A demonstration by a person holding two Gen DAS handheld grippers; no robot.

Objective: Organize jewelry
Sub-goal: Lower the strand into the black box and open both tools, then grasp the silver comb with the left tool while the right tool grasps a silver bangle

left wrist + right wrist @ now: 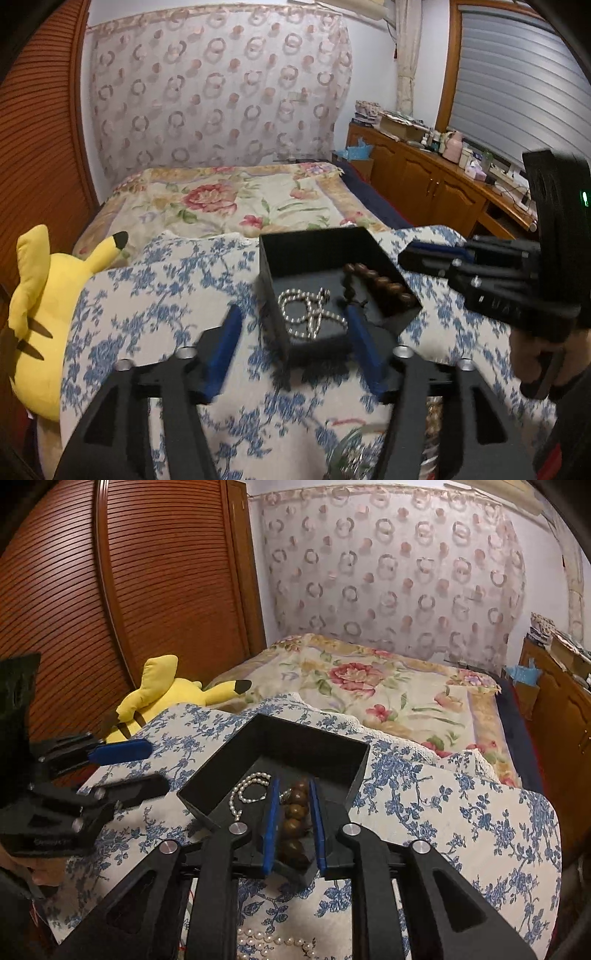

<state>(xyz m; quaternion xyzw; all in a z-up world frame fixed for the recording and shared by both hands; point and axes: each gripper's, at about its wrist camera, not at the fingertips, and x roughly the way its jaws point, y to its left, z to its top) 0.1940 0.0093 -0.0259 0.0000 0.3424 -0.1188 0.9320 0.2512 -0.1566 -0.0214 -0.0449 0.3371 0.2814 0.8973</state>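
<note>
The black box (284, 753) sits on the blue-floral cloth (461, 812). It contains the pearl necklace (245, 790) and the brown bead bracelet (295, 812). The right gripper (293, 794) brackets the bracelet, jaws partly closed; contact cannot be confirmed. The left gripper (291, 317) is open near the box.

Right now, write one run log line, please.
left gripper: open, before box | right gripper: open, near box | box: pearls, wooden beads inside

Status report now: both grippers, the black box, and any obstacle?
Left gripper open, empty. Right gripper straddling wooden beads, grip unclear. Black box also holds pearl strand. Nothing in the way.
</note>
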